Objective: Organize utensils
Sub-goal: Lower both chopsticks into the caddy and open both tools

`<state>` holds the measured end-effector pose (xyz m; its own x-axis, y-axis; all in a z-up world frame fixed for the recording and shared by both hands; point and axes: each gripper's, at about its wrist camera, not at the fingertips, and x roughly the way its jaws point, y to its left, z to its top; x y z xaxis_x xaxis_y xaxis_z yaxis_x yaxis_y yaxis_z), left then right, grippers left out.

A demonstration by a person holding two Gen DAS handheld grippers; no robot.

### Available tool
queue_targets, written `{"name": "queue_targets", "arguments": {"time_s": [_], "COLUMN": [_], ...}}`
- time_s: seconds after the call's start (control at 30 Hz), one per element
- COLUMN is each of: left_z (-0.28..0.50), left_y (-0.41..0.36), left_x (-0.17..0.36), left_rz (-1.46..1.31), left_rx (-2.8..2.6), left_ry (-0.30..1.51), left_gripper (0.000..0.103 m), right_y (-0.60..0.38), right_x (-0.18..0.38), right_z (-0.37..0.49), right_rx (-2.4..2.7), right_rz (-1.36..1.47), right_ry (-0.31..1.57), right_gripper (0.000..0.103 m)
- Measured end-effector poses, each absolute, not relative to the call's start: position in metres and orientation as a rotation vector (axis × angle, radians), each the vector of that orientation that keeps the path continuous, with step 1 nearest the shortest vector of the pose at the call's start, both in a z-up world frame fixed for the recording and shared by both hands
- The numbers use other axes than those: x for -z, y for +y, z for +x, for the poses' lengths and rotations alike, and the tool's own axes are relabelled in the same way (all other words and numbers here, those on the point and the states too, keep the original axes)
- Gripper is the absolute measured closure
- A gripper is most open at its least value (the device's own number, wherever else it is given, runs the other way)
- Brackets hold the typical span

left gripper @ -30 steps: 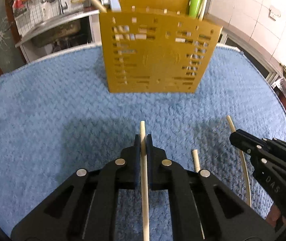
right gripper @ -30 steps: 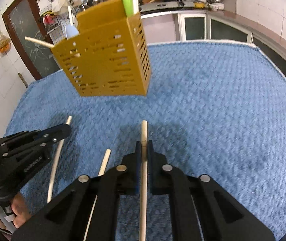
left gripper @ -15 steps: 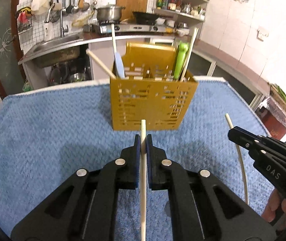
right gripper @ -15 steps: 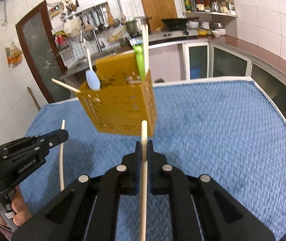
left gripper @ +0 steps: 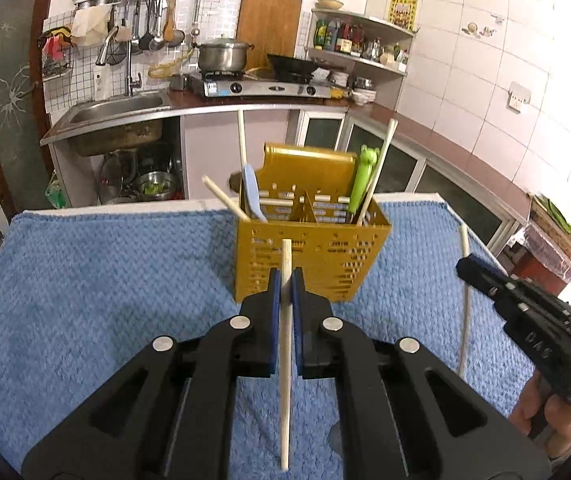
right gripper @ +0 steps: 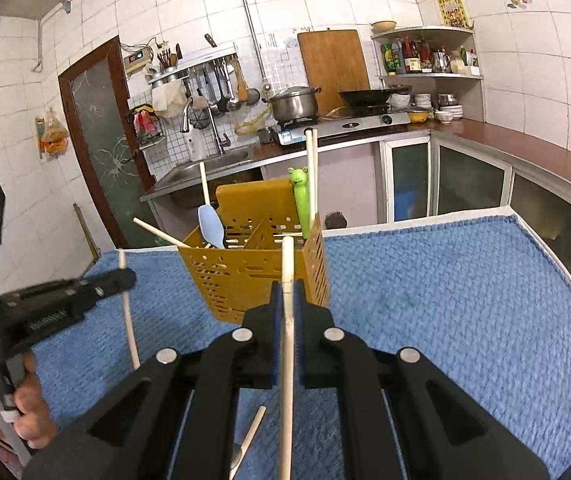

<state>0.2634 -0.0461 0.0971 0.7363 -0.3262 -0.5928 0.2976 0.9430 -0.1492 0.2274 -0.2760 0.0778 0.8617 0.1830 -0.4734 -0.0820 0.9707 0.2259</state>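
My left gripper (left gripper: 285,276) is shut on a pale wooden chopstick (left gripper: 285,380), held above the blue towel (left gripper: 85,300). Just beyond its tip stands the yellow slotted utensil caddy (left gripper: 309,264), holding a blue spoon (left gripper: 254,192), a green frog-handled utensil (left gripper: 362,178) and several chopsticks. My right gripper (right gripper: 287,290) is shut on a second chopstick (right gripper: 287,360), in front of the caddy (right gripper: 245,280). Each gripper shows in the other's view: the right one (left gripper: 465,268) and the left one (right gripper: 127,278), both clamped on their sticks.
A loose chopstick (right gripper: 251,436) and a metal utensil's tip (right gripper: 237,456) lie on the towel (right gripper: 445,300) under my right gripper. Behind the table are a sink (left gripper: 117,108), a stove with a pot (left gripper: 221,56), and counter cabinets to the right.
Both grippers have risen off the towel with their chopsticks. The caddy now looks lower and smaller, and its open top shows.
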Motion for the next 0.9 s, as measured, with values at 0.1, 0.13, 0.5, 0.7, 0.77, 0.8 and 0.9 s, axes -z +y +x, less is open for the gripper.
{"name": "queue_targets", "arguments": {"time_s": [0.1, 0.13, 0.5, 0.7, 0.77, 0.8, 0.9], "left_z": [0.266, 0.267, 0.290, 0.326, 0.337, 0.344, 0.361], "left_y": [-0.044, -0.044, -0.043, -0.050, -0.053, -0.055, -0.057], "left_x": [-0.112, -0.118, -0.215, -0.251, -0.254, -0.253, -0.244], "left_rz": [-0.050, -0.048, -0.046, -0.052, -0.052, -0.048, -0.070], "left_rx": [0.348, 0.350, 0.344, 0.304, 0.293, 0.280, 0.282], "left_ry": [0.630, 0.620, 0.467, 0.427, 0.418, 0.412, 0.424], "left_gripper": [0.098, 0.098, 0.099, 0.099, 0.099, 0.099, 0.099], "right_y": [-0.276, -0.275, -0.275, -0.272, -0.271, -0.271, -0.270], "right_x": [-0.080, -0.081, -0.159, -0.197, -0.203, -0.204, -0.202], "right_z": [0.235, 0.237, 0.264, 0.303, 0.315, 0.321, 0.334], "right_rx": [-0.136, -0.128, -0.088, -0.052, -0.024, -0.013, 0.008], "right_rz": [0.199, 0.187, 0.168, 0.169, 0.158, 0.157, 0.163], "right_ry": [0.521, 0.519, 0.335, 0.242, 0.199, 0.174, 0.115], "right_gripper": [0.097, 0.097, 0.097, 0.097, 0.097, 0.097, 0.097]}}
